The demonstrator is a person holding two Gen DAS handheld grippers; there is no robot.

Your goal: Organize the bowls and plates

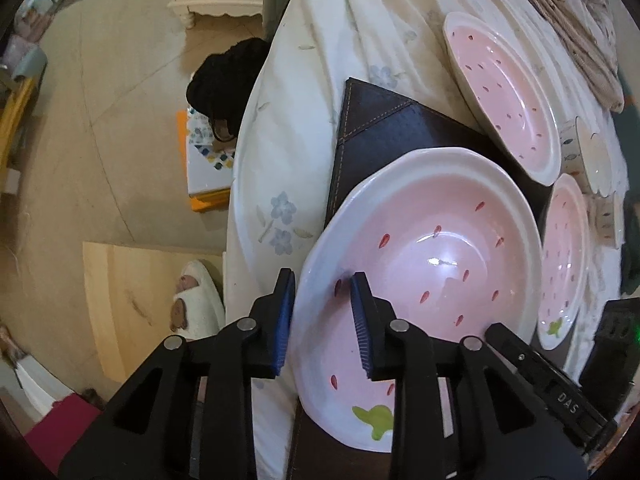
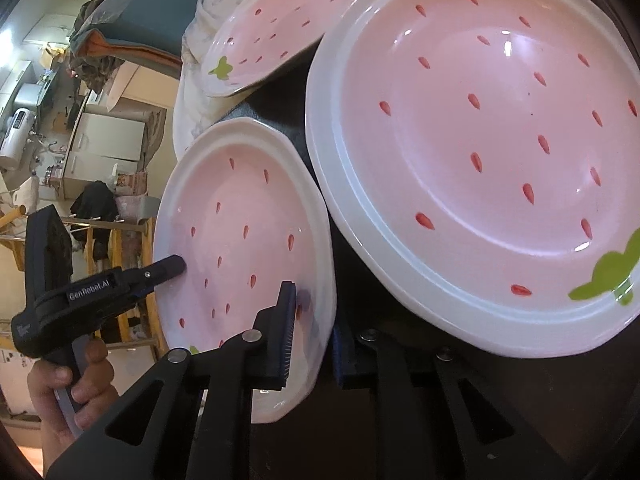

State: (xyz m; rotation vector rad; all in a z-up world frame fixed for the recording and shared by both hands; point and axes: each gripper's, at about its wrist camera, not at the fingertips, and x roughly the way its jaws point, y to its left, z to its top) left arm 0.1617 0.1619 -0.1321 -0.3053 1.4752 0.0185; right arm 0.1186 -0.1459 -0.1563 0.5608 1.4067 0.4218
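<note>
grasping is the step in hand: both tools have hold of one dish, and it has not visibly left the surface. the left hand-held gripper [image 1: 322,278] is narrowed onto the rim of the near strawberry plate [image 1: 432,248], one blue pad outside the white edge and the other on the pink slope inside. the right hand-held gripper [image 2: 314,320] is pinched almost fully together on the opposite rim of the same plate, one pad on top and the other tucked under the edge.

the plate lies on the dark leather mat [image 1: 380,120], at the mat's near end. a second strawberry plate [image 1: 508,92] sits at the mat's far side, and a third strawberry plate [image 1: 564,256] lies just beside the held one, at the mat's right edge. the mat itself rests on a flowered tablecloth [image 1: 320,40] that covers the tabletop.

the next move, as i judge it, is an even lift by both hands, keeping the plate level so the glazed rim does not slip from the pads. it then has to clear the neighbouring rim before being carried over another plate to stack. which plate is the base cannot be told yet.
</note>
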